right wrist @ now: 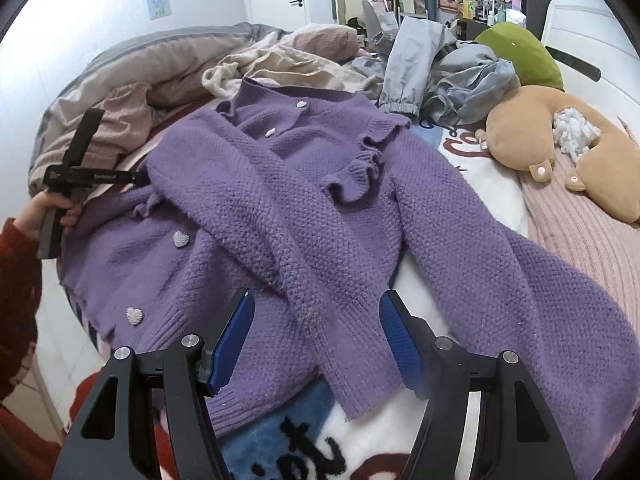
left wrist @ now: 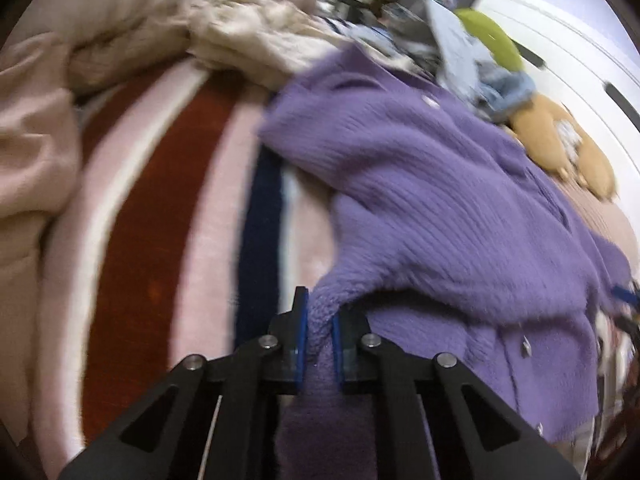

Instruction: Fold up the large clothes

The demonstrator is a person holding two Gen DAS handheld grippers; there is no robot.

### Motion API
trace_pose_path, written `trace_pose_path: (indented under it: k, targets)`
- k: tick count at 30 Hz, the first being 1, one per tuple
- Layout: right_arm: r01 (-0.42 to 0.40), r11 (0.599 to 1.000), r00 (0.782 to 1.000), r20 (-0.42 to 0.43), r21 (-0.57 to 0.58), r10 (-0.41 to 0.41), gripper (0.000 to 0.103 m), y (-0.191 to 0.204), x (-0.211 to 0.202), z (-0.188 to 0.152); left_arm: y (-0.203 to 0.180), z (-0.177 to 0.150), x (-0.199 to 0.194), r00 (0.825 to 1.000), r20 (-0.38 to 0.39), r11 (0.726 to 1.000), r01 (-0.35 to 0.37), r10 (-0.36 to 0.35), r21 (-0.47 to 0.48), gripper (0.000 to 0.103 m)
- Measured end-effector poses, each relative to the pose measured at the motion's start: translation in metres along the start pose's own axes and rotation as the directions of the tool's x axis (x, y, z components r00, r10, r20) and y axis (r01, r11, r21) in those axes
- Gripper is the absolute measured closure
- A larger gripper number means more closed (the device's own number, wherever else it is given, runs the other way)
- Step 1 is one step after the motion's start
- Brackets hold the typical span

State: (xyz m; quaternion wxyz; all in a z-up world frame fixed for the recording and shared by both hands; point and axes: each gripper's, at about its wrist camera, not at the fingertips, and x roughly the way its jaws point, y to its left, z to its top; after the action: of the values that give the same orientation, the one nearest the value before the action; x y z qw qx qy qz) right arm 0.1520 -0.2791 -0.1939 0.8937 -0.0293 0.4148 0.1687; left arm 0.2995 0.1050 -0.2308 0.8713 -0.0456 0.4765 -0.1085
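A purple knit cardigan [right wrist: 304, 208] with heart-shaped pearl buttons lies face up on the bed, one sleeve folded across its front, the other stretched to the right. My right gripper [right wrist: 316, 336] is open and empty, hovering just above the folded sleeve's cuff. My left gripper [left wrist: 320, 332] is shut on a bunched part of the cardigan [left wrist: 440, 200] at its left side. In the right wrist view the left gripper [right wrist: 140, 178] shows at the cardigan's left edge, held by a hand in a red sleeve.
The bed carries a striped pink, red and navy blanket [left wrist: 160, 200], beige bedding [right wrist: 132, 80], grey trousers [right wrist: 412, 64], a green cushion [right wrist: 520, 52] and a tan plush toy [right wrist: 560, 148]. A white headboard [right wrist: 592, 28] stands at right, cluttered shelves behind.
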Motion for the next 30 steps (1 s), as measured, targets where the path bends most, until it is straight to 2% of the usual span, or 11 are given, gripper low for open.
trace_pose_path:
  k: [4, 8, 10, 15, 17, 19, 20, 22, 25, 29, 30]
  targets:
    - [-0.025, 0.999, 0.999, -0.03, 0.023, 0.026, 0.042, -0.001, -0.003, -0.009, 0.013, 0.01, -0.004, 0.994, 0.041, 0.995, -0.097, 0.098, -0.01, 0.095]
    - [-0.065, 0.994, 0.994, -0.086, 0.084, 0.072, 0.042, -0.007, -0.003, -0.025, 0.031, 0.02, -0.001, 0.954, 0.094, 0.959, -0.283, 0.284, -0.025, 0.095]
    - [-0.118, 0.984, 0.985, -0.107, 0.135, 0.133, 0.042, -0.01, -0.001, -0.034, 0.046, 0.022, 0.003, 0.946, 0.089, 0.95, -0.306, 0.311, -0.065, 0.095]
    - [-0.222, 0.954, 0.955, -0.154, 0.2, 0.254, 0.042, -0.004, 0.018, -0.049, 0.058, 0.019, 0.015, 0.955, 0.063, 0.956, -0.284, 0.289, -0.08, 0.09]
    - [-0.218, 0.957, 0.951, -0.177, 0.192, 0.252, 0.042, 0.002, 0.027, -0.049, 0.056, 0.017, 0.011, 0.958, 0.067, 0.958, -0.274, 0.28, -0.08, 0.083]
    - [-0.218, 0.958, 0.948, -0.194, 0.185, 0.253, 0.043, 0.007, 0.036, -0.049, 0.052, 0.014, 0.004, 0.959, 0.066, 0.959, -0.272, 0.277, -0.079, 0.061]
    - [-0.224, 0.956, 0.945, -0.198, 0.189, 0.26, 0.044, 0.009, 0.041, -0.048, 0.048, 0.011, -0.003, 0.961, 0.08, 0.963, -0.258, 0.264, -0.077, 0.058]
    - [-0.208, 0.963, 0.947, -0.21, 0.171, 0.242, 0.053, 0.015, 0.048, -0.046, 0.043, 0.005, -0.013, 0.963, 0.098, 0.967, -0.244, 0.251, -0.076, 0.051]
    - [-0.136, 0.986, 0.963, -0.22, 0.092, 0.154, 0.094, 0.024, 0.052, -0.043, 0.038, -0.003, -0.032, 0.962, 0.138, 0.969, -0.224, 0.237, -0.104, 0.042]
    - [-0.031, 1.0, 0.977, -0.213, 0.0, 0.03, 0.098, 0.028, 0.04, -0.041, 0.031, -0.013, -0.059, 0.967, 0.198, 0.982, -0.136, 0.16, -0.132, 0.04]
    - [0.0, 1.0, 0.978, -0.207, -0.003, -0.001, 0.099, 0.023, 0.032, -0.042, 0.028, -0.016, -0.065, 0.964, 0.215, 0.983, -0.129, 0.155, -0.128, 0.035]
